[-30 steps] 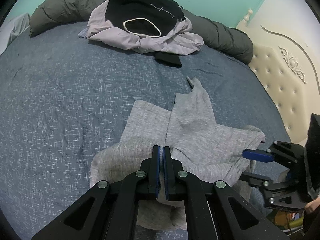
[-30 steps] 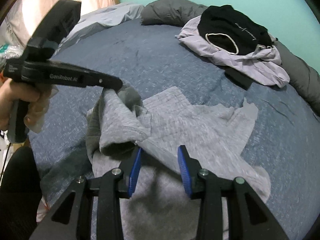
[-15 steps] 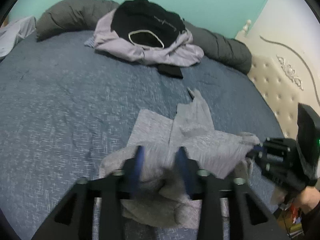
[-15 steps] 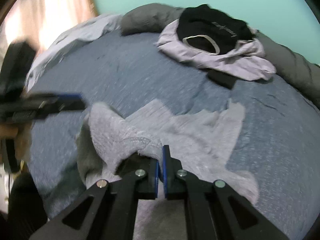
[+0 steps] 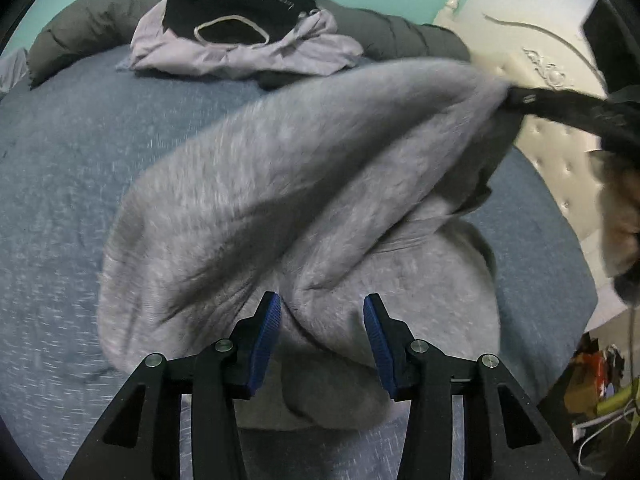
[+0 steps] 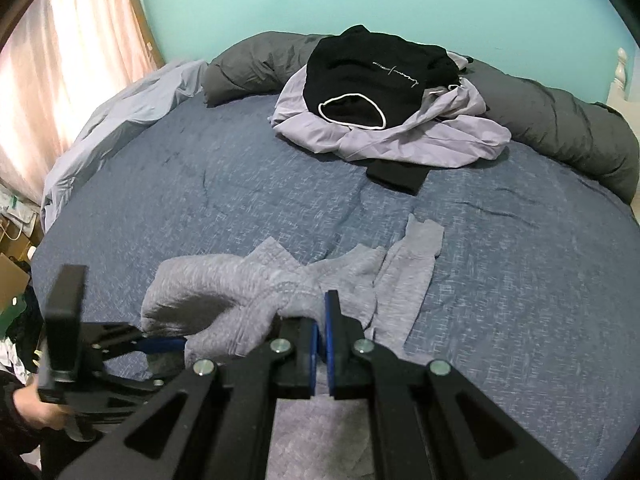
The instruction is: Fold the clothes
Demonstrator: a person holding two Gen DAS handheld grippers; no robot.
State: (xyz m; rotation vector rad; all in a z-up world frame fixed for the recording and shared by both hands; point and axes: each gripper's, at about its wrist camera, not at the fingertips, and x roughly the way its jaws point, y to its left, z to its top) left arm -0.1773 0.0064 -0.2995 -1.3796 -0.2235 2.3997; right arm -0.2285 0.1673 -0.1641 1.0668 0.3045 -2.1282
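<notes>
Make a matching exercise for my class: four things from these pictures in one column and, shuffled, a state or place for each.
Things
1. left gripper
2. right gripper
3. grey garment
4. black top

States
A. lying on the lilac garment
B. shut on cloth
C. open
D. partly lifted off the bed

Pairs: 1-C, 2-B, 3-D, 4-A

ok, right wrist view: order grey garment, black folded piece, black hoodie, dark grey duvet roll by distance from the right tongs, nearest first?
1. grey garment: clamped in the right tongs.
2. black folded piece: mid-bed, slightly right.
3. black hoodie: atop the lilac pile, further back.
4. dark grey duvet roll: along the far edge, behind the pile.
</notes>
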